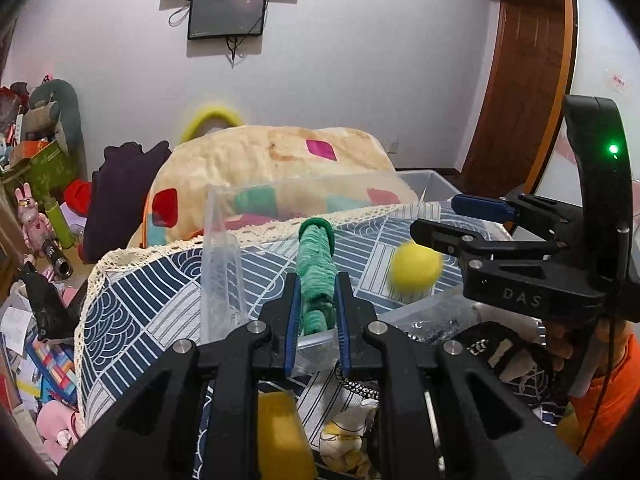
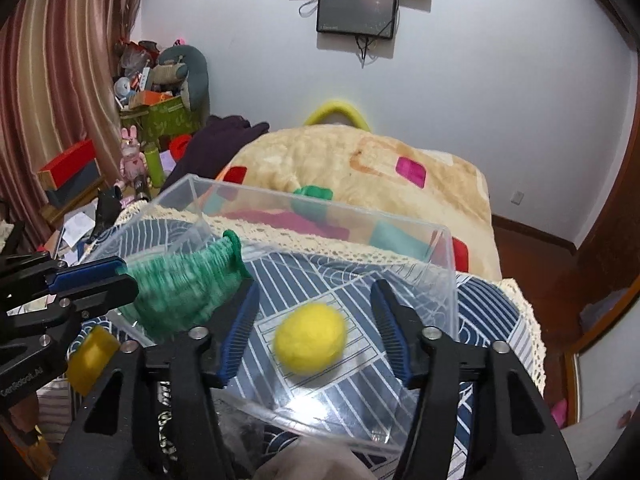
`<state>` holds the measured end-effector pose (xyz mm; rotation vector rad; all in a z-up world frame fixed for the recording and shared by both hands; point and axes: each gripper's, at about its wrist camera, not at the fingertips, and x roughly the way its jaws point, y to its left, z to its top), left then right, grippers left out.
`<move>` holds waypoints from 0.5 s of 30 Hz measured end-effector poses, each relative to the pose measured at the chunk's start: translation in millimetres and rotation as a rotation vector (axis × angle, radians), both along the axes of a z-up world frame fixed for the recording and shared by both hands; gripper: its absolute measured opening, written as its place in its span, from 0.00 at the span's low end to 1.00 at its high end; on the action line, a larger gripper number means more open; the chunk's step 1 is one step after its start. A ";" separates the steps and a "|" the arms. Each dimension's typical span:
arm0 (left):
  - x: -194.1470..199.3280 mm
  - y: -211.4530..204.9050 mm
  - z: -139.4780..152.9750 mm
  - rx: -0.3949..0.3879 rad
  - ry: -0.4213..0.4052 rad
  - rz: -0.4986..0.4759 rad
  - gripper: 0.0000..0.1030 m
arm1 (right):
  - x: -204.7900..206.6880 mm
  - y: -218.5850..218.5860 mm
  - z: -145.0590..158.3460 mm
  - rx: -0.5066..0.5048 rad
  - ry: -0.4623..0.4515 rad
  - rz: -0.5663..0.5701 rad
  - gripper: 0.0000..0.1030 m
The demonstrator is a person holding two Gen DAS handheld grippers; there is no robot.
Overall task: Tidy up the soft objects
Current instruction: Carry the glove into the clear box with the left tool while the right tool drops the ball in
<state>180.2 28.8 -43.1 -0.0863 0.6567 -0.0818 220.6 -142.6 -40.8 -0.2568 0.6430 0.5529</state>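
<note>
My left gripper (image 1: 316,304) is shut on a green knitted roll (image 1: 317,268) and holds it over the near-left rim of a clear plastic box (image 2: 444,276). The roll also shows in the right wrist view (image 2: 184,288), with the left gripper (image 2: 120,276) at its left end. A yellow felt ball (image 2: 310,338) is blurred inside the box, between the open fingers of my right gripper (image 2: 316,320). In the left wrist view the ball (image 1: 415,266) is just below the right gripper (image 1: 440,220).
The box sits on a blue and white patterned cloth (image 1: 152,292) with a lace edge. A yellow sponge block (image 2: 90,356) lies by the box's near-left corner. A cream blanket (image 2: 360,168) lies behind. Toys and boxes (image 2: 152,112) clutter the left side.
</note>
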 end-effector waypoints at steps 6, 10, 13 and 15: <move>-15.6 2.4 15.9 -0.004 -0.043 0.013 0.44 | -13.2 -5.6 17.1 0.046 -0.053 0.002 0.72; -32.8 4.0 30.8 0.000 -0.104 0.035 0.61 | -29.1 -12.7 32.8 0.082 -0.108 -0.002 0.73; -47.1 5.5 42.4 0.006 -0.147 0.048 0.70 | -42.0 -18.5 44.0 0.111 -0.150 -0.001 0.79; -55.3 6.8 48.5 0.004 -0.171 0.052 0.75 | -52.0 -22.0 50.7 0.127 -0.184 -0.002 0.80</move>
